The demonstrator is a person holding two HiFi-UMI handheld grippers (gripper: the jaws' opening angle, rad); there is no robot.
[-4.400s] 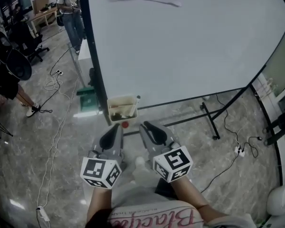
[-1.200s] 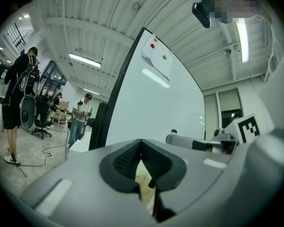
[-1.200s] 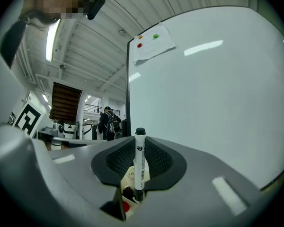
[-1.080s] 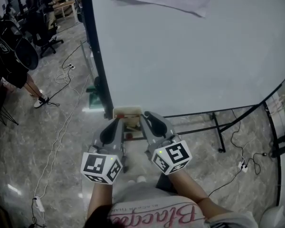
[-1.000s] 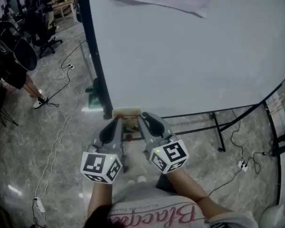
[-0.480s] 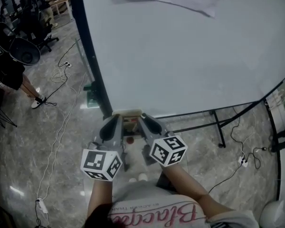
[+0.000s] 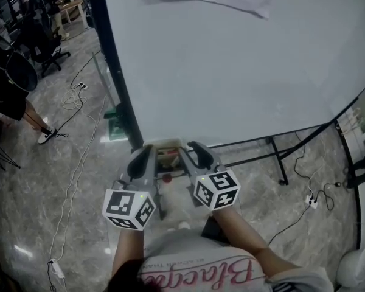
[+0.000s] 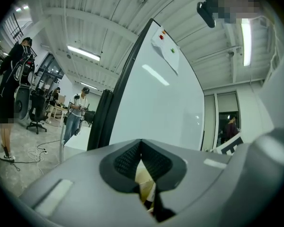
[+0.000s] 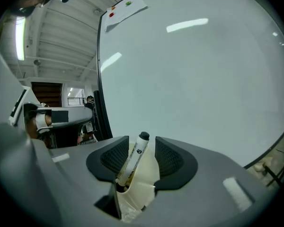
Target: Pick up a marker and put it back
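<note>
Marker (image 9: 137,151): probably light, rigid and smooth; leans in the cream holder (image 9: 143,186) at lower centre, between the opening jaws of the right tool (image 9: 141,156). Best gripped mid-barrel. Left tool (image 8: 141,148) closed, empty.

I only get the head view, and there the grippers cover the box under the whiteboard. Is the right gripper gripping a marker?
Observer: No. In the right gripper view the marker leans, cap up, in the cream box, between the jaws of the right gripper. The jaws are opening and the pads do not press on it.
Operator: And the left gripper?
Observer: The left gripper has its jaws together with nothing between them.
</note>
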